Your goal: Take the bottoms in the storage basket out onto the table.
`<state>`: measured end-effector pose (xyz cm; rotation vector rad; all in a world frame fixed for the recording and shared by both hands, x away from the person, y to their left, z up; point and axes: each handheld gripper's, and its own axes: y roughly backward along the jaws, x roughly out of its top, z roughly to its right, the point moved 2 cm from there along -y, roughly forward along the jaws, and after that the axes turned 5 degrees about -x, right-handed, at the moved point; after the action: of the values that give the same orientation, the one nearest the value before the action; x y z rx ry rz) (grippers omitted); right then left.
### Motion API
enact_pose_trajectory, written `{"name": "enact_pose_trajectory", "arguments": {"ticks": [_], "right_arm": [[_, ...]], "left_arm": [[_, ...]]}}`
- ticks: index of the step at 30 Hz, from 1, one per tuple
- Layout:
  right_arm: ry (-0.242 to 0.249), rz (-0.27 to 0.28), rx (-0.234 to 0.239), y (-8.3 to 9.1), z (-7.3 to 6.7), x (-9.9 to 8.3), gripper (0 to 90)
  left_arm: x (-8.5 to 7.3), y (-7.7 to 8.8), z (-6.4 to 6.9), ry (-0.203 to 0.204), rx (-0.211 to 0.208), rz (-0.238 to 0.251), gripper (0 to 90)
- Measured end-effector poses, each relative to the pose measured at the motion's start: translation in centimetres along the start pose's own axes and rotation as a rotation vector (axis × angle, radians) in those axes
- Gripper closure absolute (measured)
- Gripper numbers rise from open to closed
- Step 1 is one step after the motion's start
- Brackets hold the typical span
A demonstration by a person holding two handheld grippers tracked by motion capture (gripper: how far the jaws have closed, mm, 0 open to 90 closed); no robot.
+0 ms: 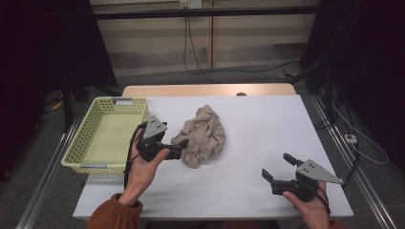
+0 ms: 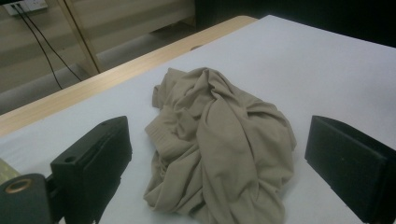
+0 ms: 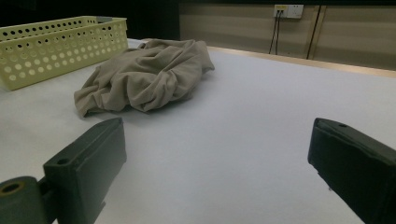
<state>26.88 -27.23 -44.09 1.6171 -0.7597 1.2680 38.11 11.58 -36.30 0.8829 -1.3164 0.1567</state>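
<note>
One cloth: a crumpled beige cloth lies mid-frame in the high view, on the white table.
Left gripper: the left gripper has its jaws spread and sits at the cloth's lower-left edge; its own view shows the cloth lying between the jaws.
Right gripper: the right gripper is at lower right, spread and holding nothing, well apart from the cloth.
Nearer hand: left.
Long axis: the heap runs from upper right to lower left.
Basket: a yellow basket stands left of the cloth, just behind the left hand.
Open room: bare table lies to the right and below.
</note>
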Motion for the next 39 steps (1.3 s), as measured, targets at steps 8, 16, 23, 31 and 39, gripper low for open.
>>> {"name": "enact_pose_trajectory", "arguments": {"ticks": [8,16,23,31,39], "right_arm": [[0.001,-0.001,0.002,0.0,0.0,0.0,4.3],[0.002,-0.001,0.004,-0.1,0.0,0.0,4.3],[0.004,-0.001,0.003,0.0,0.0,0.0,4.3],[0.003,-0.002,0.000,0.0,0.0,0.0,4.3],[0.004,-0.001,0.000,0.0,-0.1,0.0,4.3]], "left_arm": [[-0.6,1.3,-0.3,0.016,0.013,0.008,6.7],[-1.2,2.8,-0.4,0.033,0.021,0.017,6.7],[-2.2,4.3,0.5,0.034,0.024,0.025,6.7],[-3.6,5.9,0.7,0.052,0.052,0.049,7.3],[-5.4,6.5,0.8,0.056,0.077,0.024,7.3]]}}
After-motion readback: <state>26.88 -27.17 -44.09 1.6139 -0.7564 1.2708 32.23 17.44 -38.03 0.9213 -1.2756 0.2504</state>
